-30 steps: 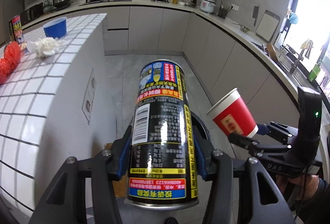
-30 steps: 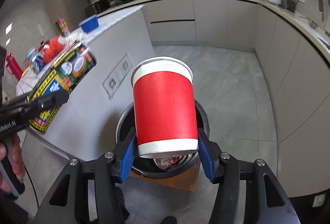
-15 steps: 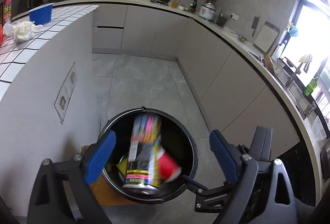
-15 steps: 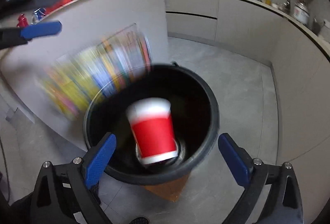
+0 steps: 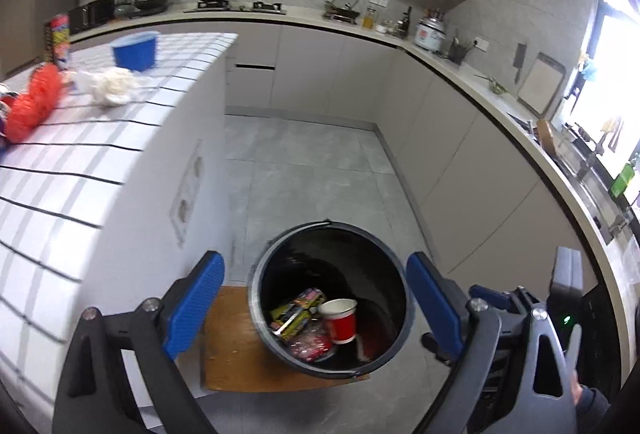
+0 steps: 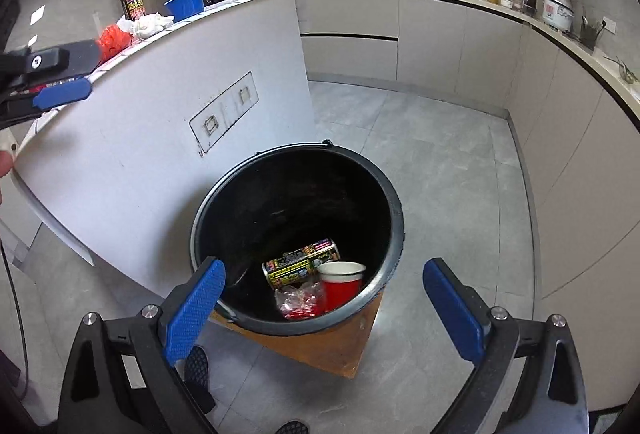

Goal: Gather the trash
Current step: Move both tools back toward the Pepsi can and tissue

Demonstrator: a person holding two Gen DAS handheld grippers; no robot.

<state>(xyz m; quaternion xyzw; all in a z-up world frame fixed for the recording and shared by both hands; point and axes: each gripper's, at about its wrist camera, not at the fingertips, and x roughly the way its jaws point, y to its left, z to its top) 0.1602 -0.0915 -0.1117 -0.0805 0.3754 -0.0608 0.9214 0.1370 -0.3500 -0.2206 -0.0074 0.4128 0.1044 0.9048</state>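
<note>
A black bucket (image 5: 394, 258) (image 6: 396, 210) stands on a brown board on the floor beside the tiled island. Inside lie a black and yellow can (image 5: 296, 312) (image 6: 302, 268), a red paper cup (image 5: 340, 320) (image 6: 342, 284) standing upright, and a red wrapper (image 5: 310, 342) (image 6: 300, 302). My left gripper (image 5: 316, 298) is open and empty above the bucket. My right gripper (image 6: 324, 306) is open and empty above the bucket's near rim. On the island top lie a red mesh ball (image 5: 34, 104), a white crumpled tissue (image 5: 110, 86), a blue bowl (image 5: 134, 50) and a can (image 5: 58, 40).
The island's white side wall (image 6: 160, 138) stands just left of the bucket. Grey cabinets (image 5: 460, 162) run along the back and right. The right gripper's body (image 5: 520, 318) shows at the lower right of the left wrist view. The left gripper's finger (image 6: 60, 92) shows at the left of the right wrist view.
Both grippers opened. The can and the red cup dropped into the bucket and now rest at its bottom. The left view has lifted and brought the island top back in sight.
</note>
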